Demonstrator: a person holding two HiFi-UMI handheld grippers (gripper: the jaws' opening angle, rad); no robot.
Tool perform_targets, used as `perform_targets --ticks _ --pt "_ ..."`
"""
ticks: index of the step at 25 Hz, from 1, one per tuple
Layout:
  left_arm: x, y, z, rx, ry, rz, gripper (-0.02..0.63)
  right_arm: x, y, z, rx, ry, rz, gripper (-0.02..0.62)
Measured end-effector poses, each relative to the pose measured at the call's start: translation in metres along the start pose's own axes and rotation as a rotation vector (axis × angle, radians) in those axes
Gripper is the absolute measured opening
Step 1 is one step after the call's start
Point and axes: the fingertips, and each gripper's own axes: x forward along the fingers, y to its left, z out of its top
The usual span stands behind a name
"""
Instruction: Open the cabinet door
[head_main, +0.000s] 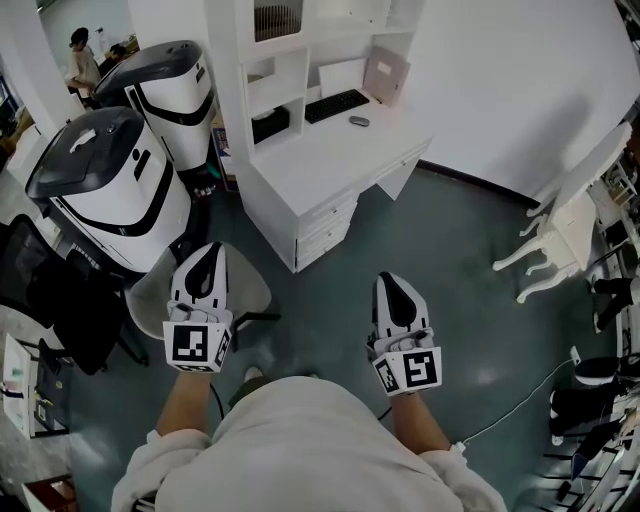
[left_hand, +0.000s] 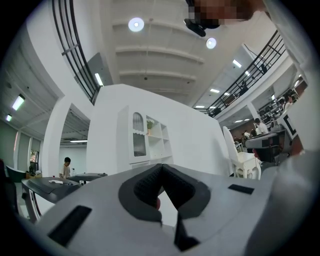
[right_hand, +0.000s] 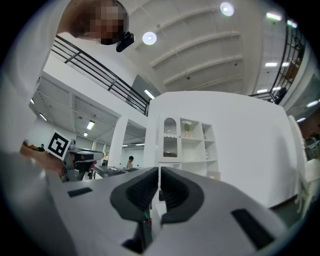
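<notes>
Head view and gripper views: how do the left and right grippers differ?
The left gripper hangs above a pale round seat; the right gripper hangs above the dark floor. The left gripper's jaws meet at the tips in a V; the right gripper's stand parallel with a thin slit between them. Both are empty and point toward the desk.

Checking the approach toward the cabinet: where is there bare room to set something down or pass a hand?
Free: the top of the white desk between the black keyboard and its front edge, and the dark floor between the desk and the white curved-leg chair. Crowded: the left, where two white-and-black machines and a black office chair stand close together.
</notes>
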Motion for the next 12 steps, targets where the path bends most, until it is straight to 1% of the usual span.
perform_targets --ticks 6,12 --pt "0.01 -0.016 0.002 0.023 0.007 0.024 -0.002 0.001 -0.02 -0.009 0.01 0.011 0.042 0.031" --pt "0.034 -0.018 -0.005 0.03 0.021 0.031 -0.002 0.022 -0.037 -0.021 0.027 0.027 0.059 0.031"
